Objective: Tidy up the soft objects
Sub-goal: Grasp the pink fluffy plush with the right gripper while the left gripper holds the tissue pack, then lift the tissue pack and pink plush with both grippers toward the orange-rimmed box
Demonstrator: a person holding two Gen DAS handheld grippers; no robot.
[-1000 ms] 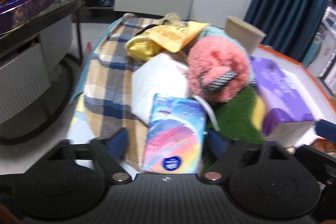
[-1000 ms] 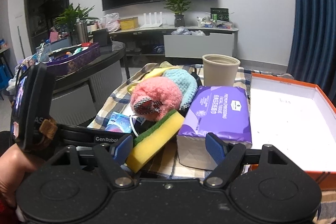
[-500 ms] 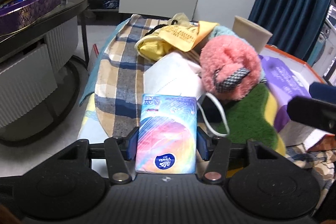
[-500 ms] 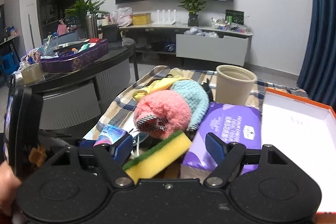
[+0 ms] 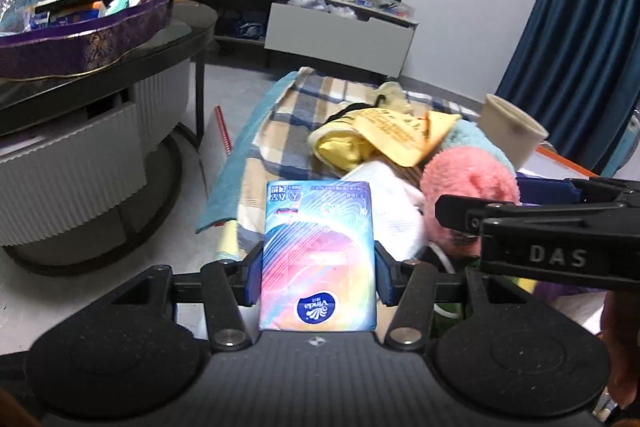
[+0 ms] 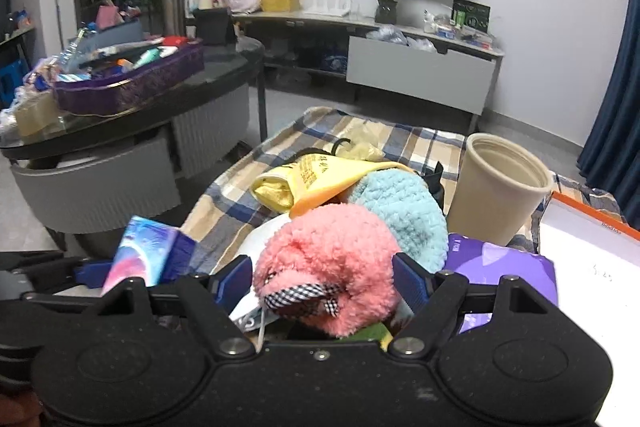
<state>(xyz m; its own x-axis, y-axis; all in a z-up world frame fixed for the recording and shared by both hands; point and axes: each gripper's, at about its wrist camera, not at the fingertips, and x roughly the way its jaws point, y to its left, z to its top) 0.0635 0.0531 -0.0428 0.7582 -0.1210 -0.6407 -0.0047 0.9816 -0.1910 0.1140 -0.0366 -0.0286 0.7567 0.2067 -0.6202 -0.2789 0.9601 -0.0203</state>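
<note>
While the left gripper pinches the tissue pack by its two long sides, both blue pads flat against the wrapper, the pack stands upright between them, its logo end nearest the camera. The right gripper has its fingers spread, with the pink plush lying between them; whether the pads touch the fluff cannot be told.

Behind the plush sit a light-blue knit ball and a yellow bag, all on a plaid cloth.

Only the right view shows the beige cup whole, the purple pack just beside the right finger, and the white inside of the orange-rimmed box. It also catches the tissue pack from the side, at the left. Only the left view shows the white folded cloth behind the tissue pack, and the right gripper's black body crossing in front of the plush.
</note>
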